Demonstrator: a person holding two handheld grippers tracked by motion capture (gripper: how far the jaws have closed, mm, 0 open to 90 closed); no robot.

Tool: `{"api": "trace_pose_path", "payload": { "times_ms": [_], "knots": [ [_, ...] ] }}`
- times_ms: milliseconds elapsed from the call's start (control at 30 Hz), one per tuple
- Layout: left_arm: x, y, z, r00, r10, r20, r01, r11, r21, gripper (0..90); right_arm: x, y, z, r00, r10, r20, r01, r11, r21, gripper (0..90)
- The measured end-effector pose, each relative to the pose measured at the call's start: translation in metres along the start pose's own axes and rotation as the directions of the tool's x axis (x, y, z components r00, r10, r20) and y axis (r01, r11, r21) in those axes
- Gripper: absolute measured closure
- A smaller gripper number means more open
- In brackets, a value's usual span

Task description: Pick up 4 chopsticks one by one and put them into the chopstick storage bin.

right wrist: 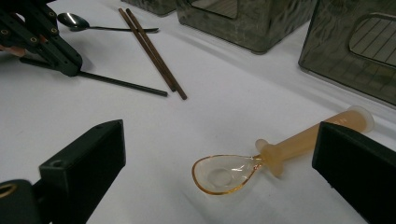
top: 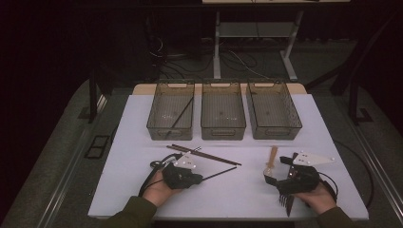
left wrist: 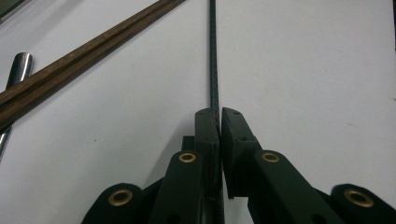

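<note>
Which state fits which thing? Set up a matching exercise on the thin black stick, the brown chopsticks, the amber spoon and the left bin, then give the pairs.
Things:
1. thin black stick
2. brown chopsticks
3. amber spoon
4. left bin

States:
a. lies loose before the open jaws of the right gripper
b. has one dark stick leaning inside
c. clamped in the shut jaws of the left gripper
d. lie side by side on the table, ungripped

Pairs: 1-c, 2-d, 3-a, 4-b
</note>
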State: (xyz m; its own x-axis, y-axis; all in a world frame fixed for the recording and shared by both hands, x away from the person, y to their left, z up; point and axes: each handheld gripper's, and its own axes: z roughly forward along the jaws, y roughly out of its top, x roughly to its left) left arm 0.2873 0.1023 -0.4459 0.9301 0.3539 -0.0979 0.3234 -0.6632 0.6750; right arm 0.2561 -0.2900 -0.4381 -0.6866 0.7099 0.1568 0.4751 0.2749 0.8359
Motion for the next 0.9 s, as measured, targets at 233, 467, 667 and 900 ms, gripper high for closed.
{"api": "trace_pose_path", "payload": {
  "times_ms": [233,467,667,900],
  "knots": [
    [-0.002,0.0,0.0,0.9998,-0.006,0.018,0.006,1.0,0.0,86.1,0.0,0.0,0.0,1.0,0.0,-0.001,0.0,1.0,0.0,2.5],
    [-0.002,0.001,-0.004,0.9993,-0.024,0.027,0.024,0.9997,-0.003,86.1,0.0,0.0,0.0,1.0,0.001,-0.001,-0.001,1.0,0.0,2.5],
    [-0.002,0.002,-0.009,0.9987,-0.038,0.035,0.039,0.9989,-0.025,86.1,0.0,0.0,0.0,1.0,-0.001,-0.001,0.001,1.0,0.0,2.5],
    [0.0,0.002,-0.019,0.9973,-0.066,0.032,0.067,0.9962,-0.056,86.1,0.0,0.0,0.0,1.0,-0.002,-0.003,0.002,1.0,-0.001,2.5]
  ]
}}
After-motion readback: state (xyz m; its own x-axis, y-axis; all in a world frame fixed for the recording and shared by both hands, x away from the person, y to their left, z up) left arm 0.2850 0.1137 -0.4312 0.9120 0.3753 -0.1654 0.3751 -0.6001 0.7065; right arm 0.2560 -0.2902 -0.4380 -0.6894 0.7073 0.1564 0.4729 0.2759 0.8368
